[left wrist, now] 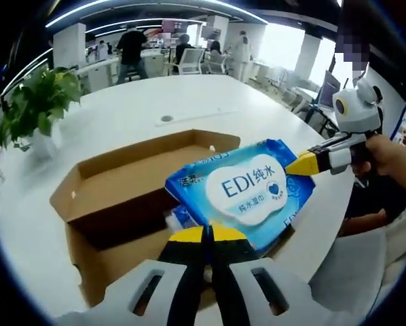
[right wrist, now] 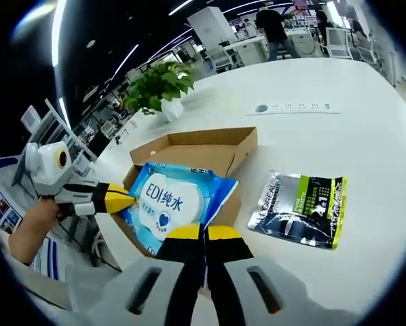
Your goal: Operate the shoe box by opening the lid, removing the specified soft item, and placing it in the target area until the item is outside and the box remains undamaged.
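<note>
**Wipes pack held up over the open shoe box**

The cardboard shoe box (left wrist: pixel 121 193) is seen lying open on the white table (left wrist: pixel 142 112), with the lid folded back. The blue wet wipes pack (left wrist: pixel 247 190) is held over the box's open compartment, pinched at two edges: the left gripper (left wrist: pixel 207 234) is closed on its near edge, and the right gripper (left wrist: pixel 299 164) is clamped on the opposite edge. Something white can be glimpsed under the pack inside the box, not clear what. A black-and-green pouch (right wrist: pixel 300 209) is lying on the table beside the box. A potted plant (right wrist: pixel 159 85) is parked further back
</note>
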The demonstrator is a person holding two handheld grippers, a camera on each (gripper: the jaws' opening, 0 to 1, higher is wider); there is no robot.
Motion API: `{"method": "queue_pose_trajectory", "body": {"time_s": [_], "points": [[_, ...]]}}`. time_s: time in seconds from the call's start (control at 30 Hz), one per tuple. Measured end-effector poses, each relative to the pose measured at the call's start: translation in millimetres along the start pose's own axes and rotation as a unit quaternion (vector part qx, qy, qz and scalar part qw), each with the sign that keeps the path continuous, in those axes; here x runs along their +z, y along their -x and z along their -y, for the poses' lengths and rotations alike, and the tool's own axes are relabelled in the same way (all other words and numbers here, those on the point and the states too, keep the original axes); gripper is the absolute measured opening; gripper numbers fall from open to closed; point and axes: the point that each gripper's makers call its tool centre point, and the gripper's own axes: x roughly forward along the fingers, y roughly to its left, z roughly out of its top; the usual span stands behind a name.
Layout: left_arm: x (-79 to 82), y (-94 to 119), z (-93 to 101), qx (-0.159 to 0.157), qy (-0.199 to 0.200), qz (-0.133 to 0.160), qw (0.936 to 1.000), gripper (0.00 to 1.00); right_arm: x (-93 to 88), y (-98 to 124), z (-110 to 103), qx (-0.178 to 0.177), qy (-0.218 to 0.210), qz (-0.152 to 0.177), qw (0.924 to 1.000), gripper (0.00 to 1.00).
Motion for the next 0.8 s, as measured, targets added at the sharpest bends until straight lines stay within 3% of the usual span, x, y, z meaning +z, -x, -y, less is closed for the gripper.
{"method": "queue_pose_trajectory", "body": {"time_s": [0.8], "points": [[27.8, -37.6, 60.0, -0.042, -0.008, 0.013, 0.9990, 0.00, 2.8, 40.4, 64.0, -0.032, -0.012, -0.003, 0.9994, 0.00]]}}
